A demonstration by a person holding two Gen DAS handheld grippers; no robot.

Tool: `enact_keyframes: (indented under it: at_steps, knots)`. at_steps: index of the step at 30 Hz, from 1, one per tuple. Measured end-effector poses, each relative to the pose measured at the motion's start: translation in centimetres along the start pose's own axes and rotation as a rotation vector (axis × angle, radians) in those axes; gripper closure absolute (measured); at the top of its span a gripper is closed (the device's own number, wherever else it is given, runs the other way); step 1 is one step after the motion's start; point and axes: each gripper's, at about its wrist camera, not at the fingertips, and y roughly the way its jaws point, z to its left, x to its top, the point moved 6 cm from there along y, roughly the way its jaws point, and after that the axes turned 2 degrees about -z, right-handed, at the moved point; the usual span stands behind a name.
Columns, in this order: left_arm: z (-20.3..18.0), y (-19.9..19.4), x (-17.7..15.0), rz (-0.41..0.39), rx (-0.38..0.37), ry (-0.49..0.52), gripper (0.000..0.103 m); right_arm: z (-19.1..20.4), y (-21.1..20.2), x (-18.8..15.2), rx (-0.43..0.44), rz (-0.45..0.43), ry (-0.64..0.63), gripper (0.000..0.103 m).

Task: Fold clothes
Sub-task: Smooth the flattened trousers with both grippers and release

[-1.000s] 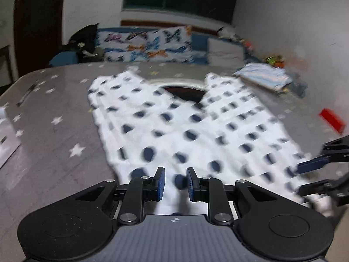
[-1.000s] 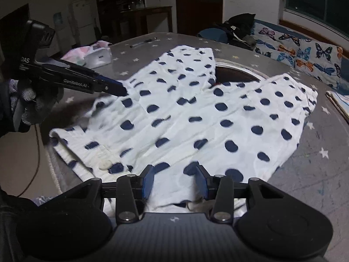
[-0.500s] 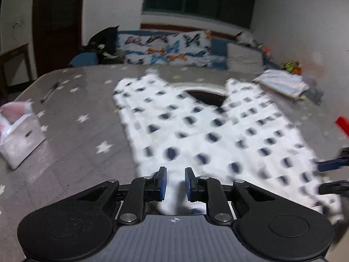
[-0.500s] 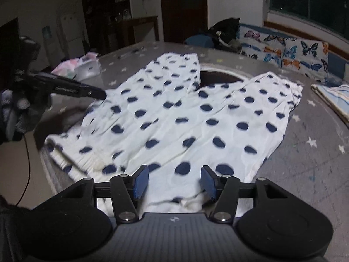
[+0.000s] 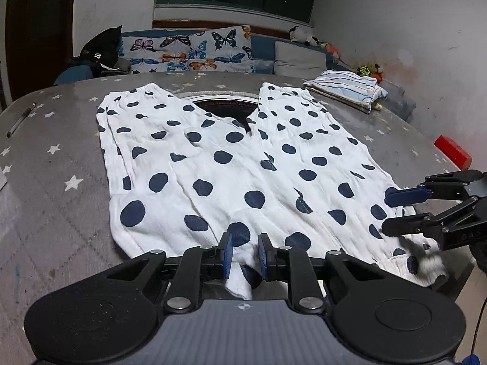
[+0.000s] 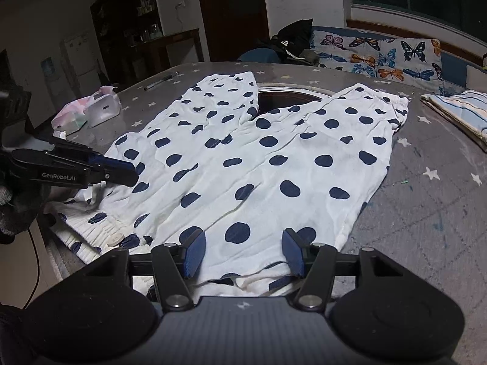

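Trousers (image 5: 231,164), white with dark dots, spread flat on grey starred table (image 5: 54,164); both legs run away from the cameras and part around a round dark opening (image 5: 225,108) in the tabletop, waistband at the near edge, partly hanging over it. Left gripper (image 5: 245,251): fingers narrowly parted with a bunch of waistband cloth between the blue pads; whether the pads pinch it cannot be told, as a gap shows on either side. Right gripper (image 6: 243,251): fingers spread wide, holding nothing, poised over the waist edge on its own side. Change since a second ago: the left view, then blurred and swinging, has steadied, and the garment now fills the frame squarely; the right fingers, then closer together, have opened out; the trousers themselves lie much as they did. Judgement: the cloth has been laid out and smoothed, and both tools have come to the waistband, which suits a grasp there for a lengthwise fold, one leg over the other; no fold shows in the garment yet. Also present: folded striped cloth (image 5: 344,89) at the far right, red block (image 5: 453,152), pen (image 5: 19,120), pale pouch (image 6: 86,112) at the left.
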Motion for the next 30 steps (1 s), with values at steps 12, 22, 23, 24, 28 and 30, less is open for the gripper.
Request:
enact_keyframes:
  at_steps: [12, 22, 23, 24, 28, 30]
  knots:
    - [-0.3, 0.0, 0.0, -0.007, -0.003, 0.001, 0.071, 0.4, 0.3, 0.0, -0.005, -0.014, 0.004, 0.037]
    - [-0.1, 0.6, -0.1, -0.006, -0.001, -0.009, 0.072, 0.4, 0.2, -0.1, -0.004, -0.011, -0.006, 0.037]
    - [0.0, 0.5, -0.1, -0.008, 0.003, -0.008, 0.072, 0.4, 0.2, -0.1, -0.002, -0.011, -0.01, 0.037]
    - [0.1, 0.4, -0.1, -0.009, 0.007, -0.006, 0.072, 0.4, 0.2, -0.1, -0.001, -0.011, -0.011, 0.037]
    - [-0.9, -0.7, 0.4, -0.027, -0.019, 0.028, 0.072, 0.2, 0.0, 0.2, 0.008, -0.012, 0.006, 0.037]
    - [-2.4, -1.1, 0.7, -0.035, -0.066, 0.057, 0.072, 0.1, -0.3, 0.4, 0.006, -0.02, 0.013, 0.037]
